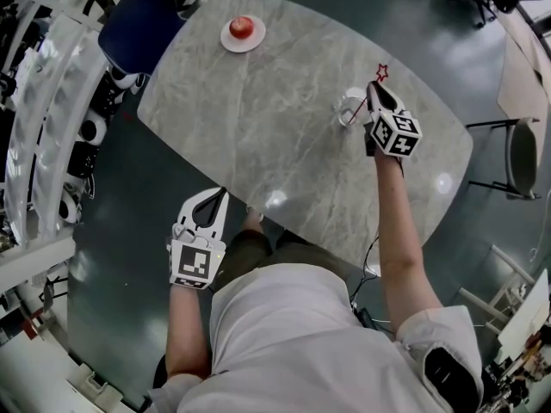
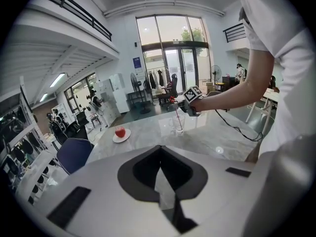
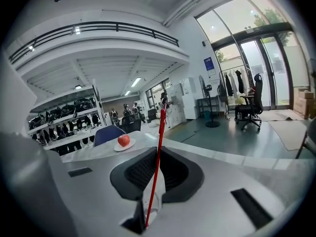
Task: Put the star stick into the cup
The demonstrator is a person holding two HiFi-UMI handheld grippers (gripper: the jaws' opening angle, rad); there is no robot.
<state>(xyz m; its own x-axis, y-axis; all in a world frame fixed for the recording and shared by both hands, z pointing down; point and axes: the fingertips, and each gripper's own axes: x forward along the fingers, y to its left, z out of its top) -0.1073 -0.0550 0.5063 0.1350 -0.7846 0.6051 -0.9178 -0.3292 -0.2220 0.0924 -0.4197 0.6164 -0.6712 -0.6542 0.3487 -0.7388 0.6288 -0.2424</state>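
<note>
Right claw (image 1: 374, 87) pinching star stick (image 3: 157, 162), red star on top. Stick's low end inside glass cup (image 1: 350, 110), at claw's 8 o'clock on table (image 1: 258, 136). Left claw (image 1: 223, 194) closed, empty, by table's 7 o'clock edge. Apple (image 1: 242, 27) on plate (image 1: 231, 46) at 11 o'clock.

You're in a tall, open lab hall: mezzanine railing (image 3: 98, 27), glass entrance doors (image 2: 174, 65), equipment racks (image 3: 59, 118), office chair (image 3: 249, 103).
</note>
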